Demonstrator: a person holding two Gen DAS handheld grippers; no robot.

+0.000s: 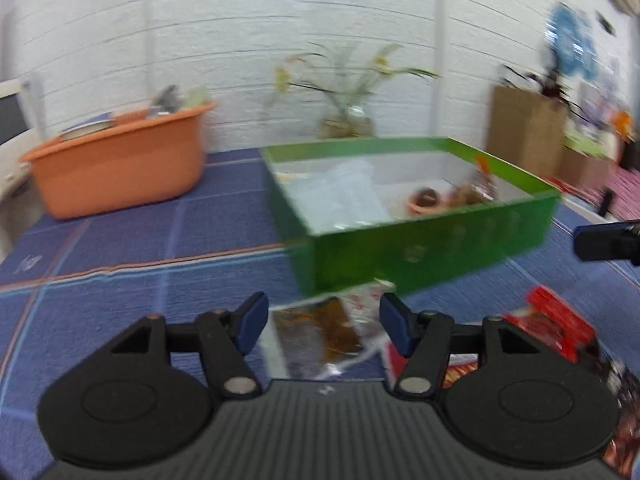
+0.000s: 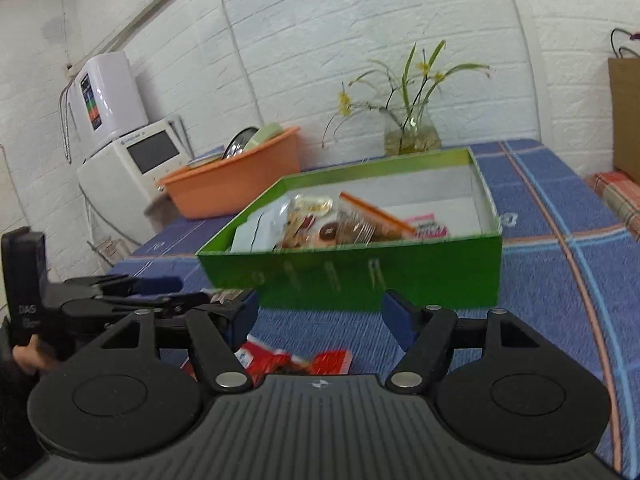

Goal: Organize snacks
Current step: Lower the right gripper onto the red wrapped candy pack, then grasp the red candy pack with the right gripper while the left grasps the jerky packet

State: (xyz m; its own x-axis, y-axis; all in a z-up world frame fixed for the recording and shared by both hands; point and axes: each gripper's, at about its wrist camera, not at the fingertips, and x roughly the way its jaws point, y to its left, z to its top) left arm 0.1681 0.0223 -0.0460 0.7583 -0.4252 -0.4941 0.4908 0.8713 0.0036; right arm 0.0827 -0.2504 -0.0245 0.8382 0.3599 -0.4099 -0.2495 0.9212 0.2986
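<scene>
Left gripper (image 1: pixel 323 326): jaws spread wide, nothing between the blue pads, held low over the table. Directly below and between the pads lies a clear packet with brown contents (image 1: pixel 326 330), flat on the blue checked tablecloth (image 1: pixel 120 248), just in front of the green box. To its right, a red snack packet (image 1: pixel 554 326) lies on the cloth, partly behind the gripper body. Right gripper (image 2: pixel 320 316): jaws likewise spread apart, empty, held over red wrappers (image 2: pixel 296 360) that lie on the cloth just beside the box's near wall. The left gripper shows at the left edge of the right wrist view, close alongside. Green box (image 2: pixel 400 276): open-topped, white inside, standing on the cloth; it holds several snacks, among them a clear bag (image 1: pixel 344 196), a round brown item in an orange cup (image 1: pixel 426 200), a packet with an orange strip (image 2: pixel 376 212) and a pink-labelled packet (image 2: pixel 428 228). Behind the box to the left, well apart, an orange tub (image 2: pixel 240 180) with dishes in it; behind the box, a glass vase with yellow flowers (image 2: pixel 412 120) against the white brick wall. Left wrist view is motion-blurred.
</scene>
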